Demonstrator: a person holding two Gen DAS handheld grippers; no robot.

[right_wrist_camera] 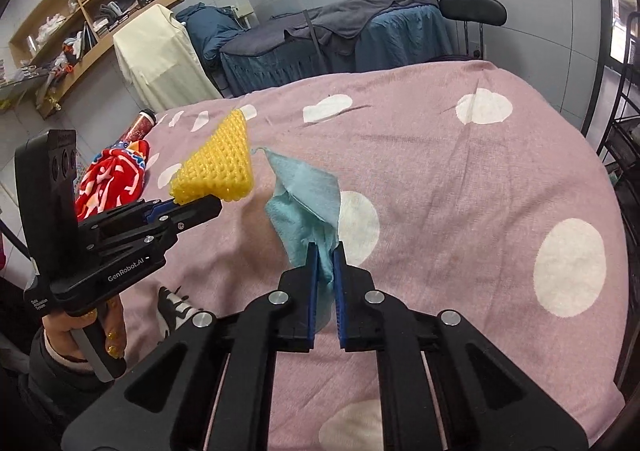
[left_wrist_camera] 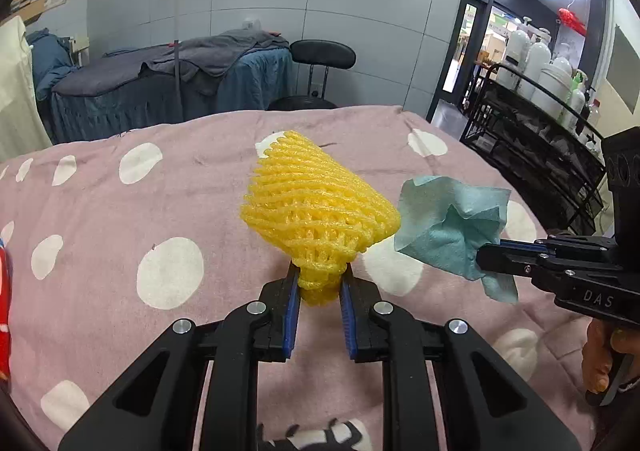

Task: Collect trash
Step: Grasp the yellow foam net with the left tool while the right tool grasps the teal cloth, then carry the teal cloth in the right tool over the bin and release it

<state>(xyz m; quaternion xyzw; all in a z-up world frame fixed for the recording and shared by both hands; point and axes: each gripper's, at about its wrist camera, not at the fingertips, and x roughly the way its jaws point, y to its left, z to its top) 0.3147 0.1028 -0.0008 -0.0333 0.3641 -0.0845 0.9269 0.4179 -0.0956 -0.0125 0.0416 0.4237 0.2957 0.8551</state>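
In the left wrist view, the left gripper (left_wrist_camera: 319, 283) has its jaws clamped on the narrow end of a yellow foam fruit net (left_wrist_camera: 316, 207), which flares out above the pink blanket with white dots (left_wrist_camera: 120, 235). To its right, the right gripper (left_wrist_camera: 486, 257) pinches a crumpled teal paper towel (left_wrist_camera: 452, 227).

In the right wrist view, the right gripper's blue pads (right_wrist_camera: 313, 291) squeeze the towel's lower corner, held clear of the blanket. At left, the other gripper holds the net near a red patterned cloth (right_wrist_camera: 112, 179).
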